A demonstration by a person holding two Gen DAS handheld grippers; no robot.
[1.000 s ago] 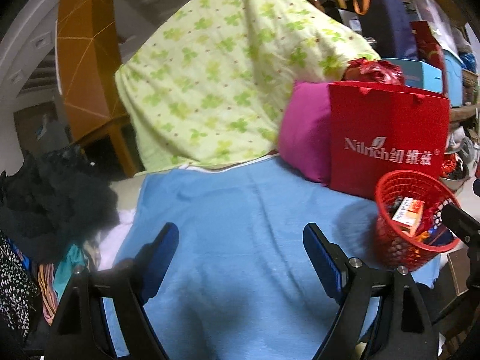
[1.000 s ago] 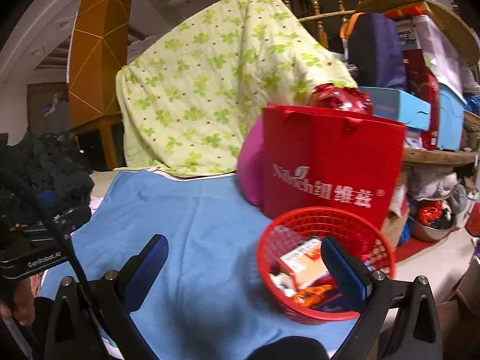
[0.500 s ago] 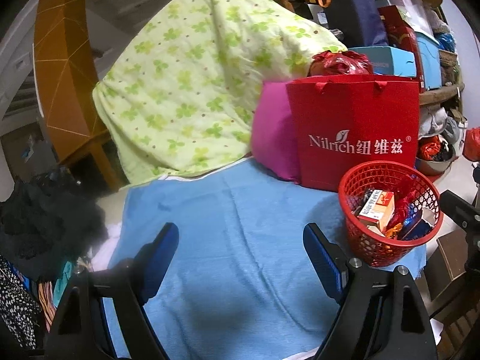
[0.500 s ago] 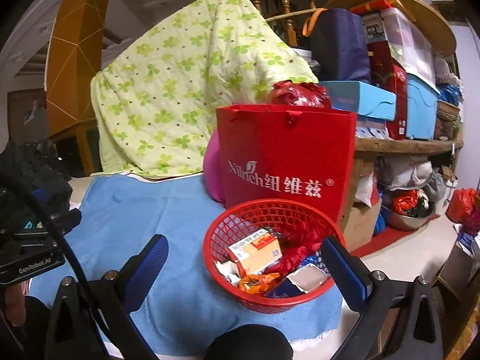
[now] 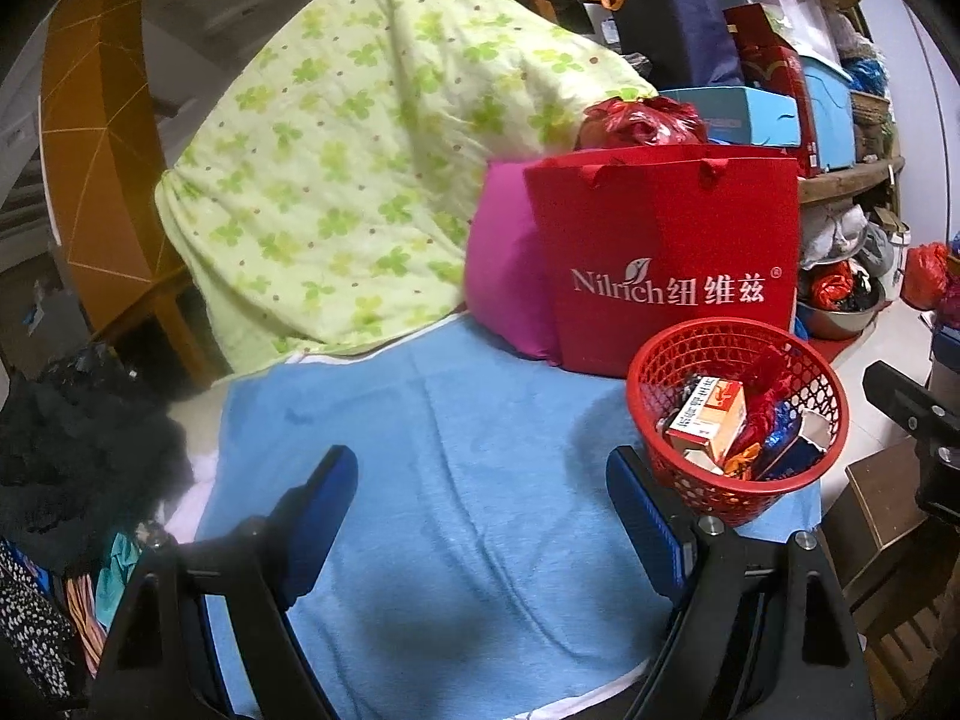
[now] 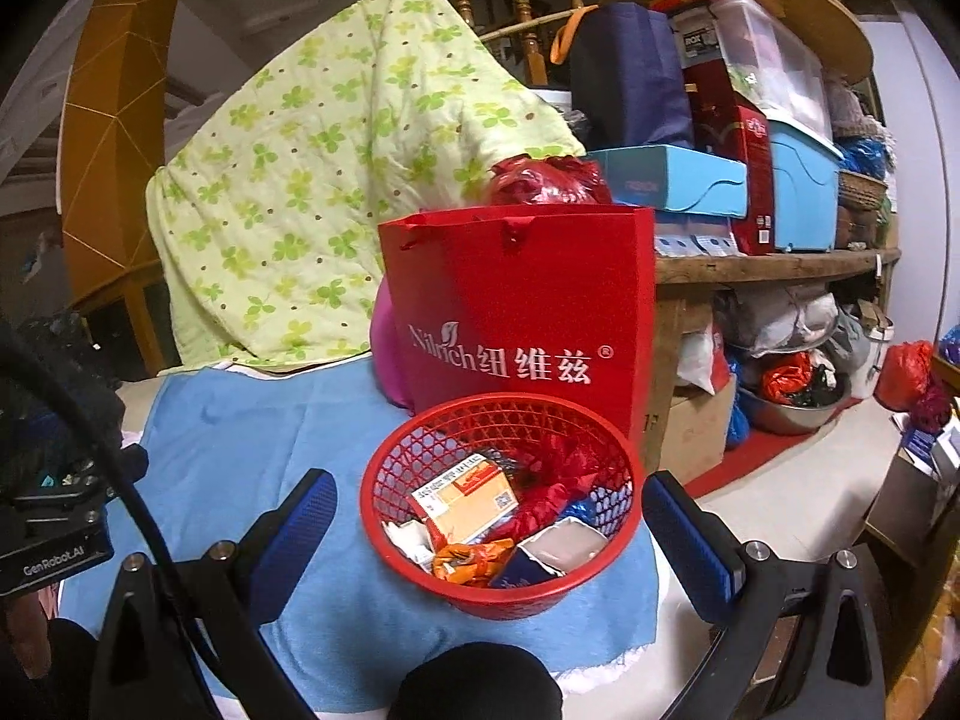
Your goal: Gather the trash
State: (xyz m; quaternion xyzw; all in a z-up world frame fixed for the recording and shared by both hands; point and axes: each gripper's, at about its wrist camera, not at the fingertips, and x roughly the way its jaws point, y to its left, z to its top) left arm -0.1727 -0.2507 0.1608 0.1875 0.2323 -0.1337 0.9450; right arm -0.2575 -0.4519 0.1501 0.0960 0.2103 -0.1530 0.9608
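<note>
A blue cloth (image 6: 252, 438) carries one red basket (image 6: 501, 591) of trash and one red bag (image 6: 522, 312). Both tongs, left (image 5: 480, 495) and right (image 6: 489, 519), spread wide, empty.

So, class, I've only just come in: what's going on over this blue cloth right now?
A person holds a gripper in each hand above the blue cloth, and both have their jaws open and empty. The red basket standing on the cloth already holds trash: a small carton and crumpled wrappers. The right gripper faces the basket, jaws either side of it in view. The left gripper faces bare cloth.
</note>
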